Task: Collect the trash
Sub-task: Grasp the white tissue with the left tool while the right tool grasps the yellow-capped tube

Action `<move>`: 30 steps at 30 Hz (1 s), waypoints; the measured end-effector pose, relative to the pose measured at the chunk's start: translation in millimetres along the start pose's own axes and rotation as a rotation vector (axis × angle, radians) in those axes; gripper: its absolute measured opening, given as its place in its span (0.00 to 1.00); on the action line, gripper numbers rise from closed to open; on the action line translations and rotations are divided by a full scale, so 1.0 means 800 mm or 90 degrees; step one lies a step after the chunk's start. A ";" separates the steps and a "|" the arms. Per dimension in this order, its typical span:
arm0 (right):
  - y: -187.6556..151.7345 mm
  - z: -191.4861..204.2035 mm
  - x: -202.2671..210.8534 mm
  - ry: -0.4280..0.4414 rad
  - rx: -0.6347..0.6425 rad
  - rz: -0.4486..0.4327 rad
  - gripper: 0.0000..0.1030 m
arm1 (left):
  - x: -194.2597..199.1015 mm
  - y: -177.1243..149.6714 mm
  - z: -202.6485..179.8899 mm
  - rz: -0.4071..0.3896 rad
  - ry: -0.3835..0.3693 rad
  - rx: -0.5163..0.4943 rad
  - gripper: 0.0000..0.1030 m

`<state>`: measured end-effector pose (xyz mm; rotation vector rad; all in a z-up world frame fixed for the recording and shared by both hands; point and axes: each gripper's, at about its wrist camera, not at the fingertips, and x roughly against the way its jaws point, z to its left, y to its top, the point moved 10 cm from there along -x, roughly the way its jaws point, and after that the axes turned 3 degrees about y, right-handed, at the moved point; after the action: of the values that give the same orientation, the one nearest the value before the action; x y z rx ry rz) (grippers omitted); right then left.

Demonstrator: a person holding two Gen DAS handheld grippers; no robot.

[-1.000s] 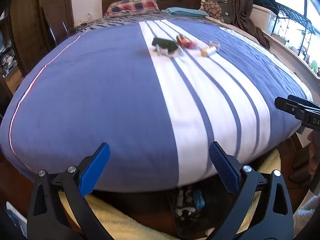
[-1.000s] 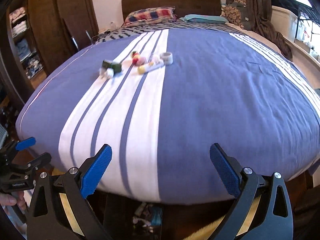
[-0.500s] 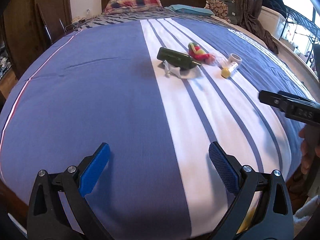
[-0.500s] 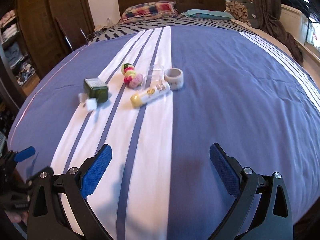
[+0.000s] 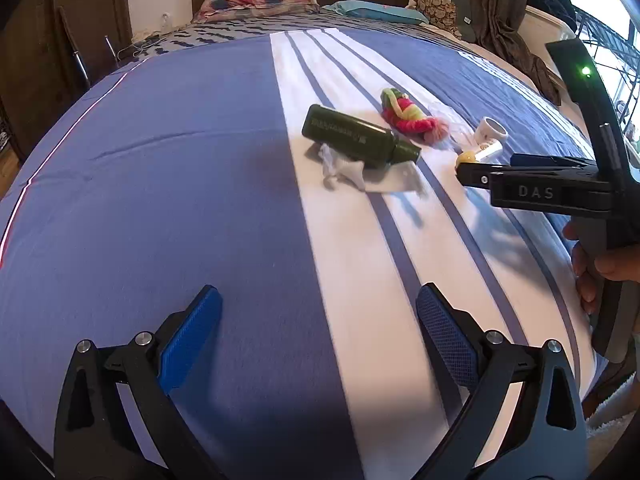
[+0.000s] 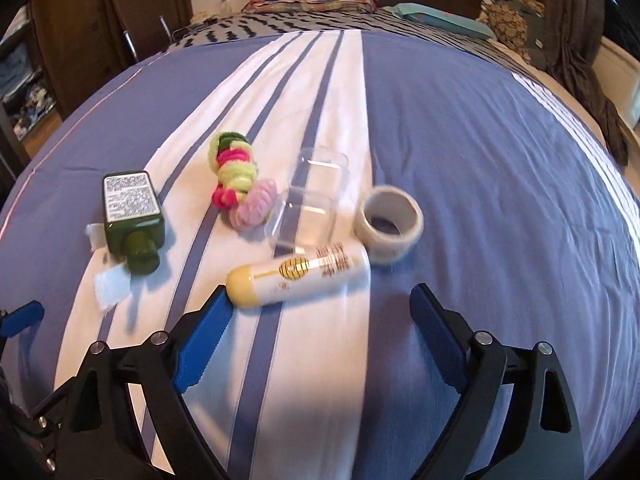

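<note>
Where stripes run, smooth cylindrical tube (image 6: 298, 276)

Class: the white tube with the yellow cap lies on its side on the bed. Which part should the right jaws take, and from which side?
Grip the white tube mid-body, coming from above with the right gripper, one jaw on each long side. It lies flat across the striped bedspread, and its round body is narrower than the open jaws. The tape roll crowds its far end.

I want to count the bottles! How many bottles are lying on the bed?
2. The dark green plastic bottle lies at the left of the pile; the white tube-shaped bottle with a yellow cap lies nearest, in front of the clear box.
</note>
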<state>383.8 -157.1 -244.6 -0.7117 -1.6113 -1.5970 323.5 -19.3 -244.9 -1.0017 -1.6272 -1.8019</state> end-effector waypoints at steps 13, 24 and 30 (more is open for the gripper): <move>0.019 0.002 -0.018 0.009 -0.013 0.007 0.91 | -0.037 0.041 -0.009 0.004 -0.002 -0.001 0.91; 0.022 -0.017 -0.009 0.042 -0.061 -0.014 0.67 | -0.061 0.078 -0.025 0.005 -0.025 0.000 0.90; 0.014 -0.022 0.001 0.049 -0.062 -0.020 0.67 | -0.063 0.088 -0.033 -0.003 -0.041 -0.006 0.57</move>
<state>394.8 -174.0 -238.3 -0.6704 -1.5035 -1.7146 403.8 -61.2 -242.5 -1.0703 -1.6621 -1.7994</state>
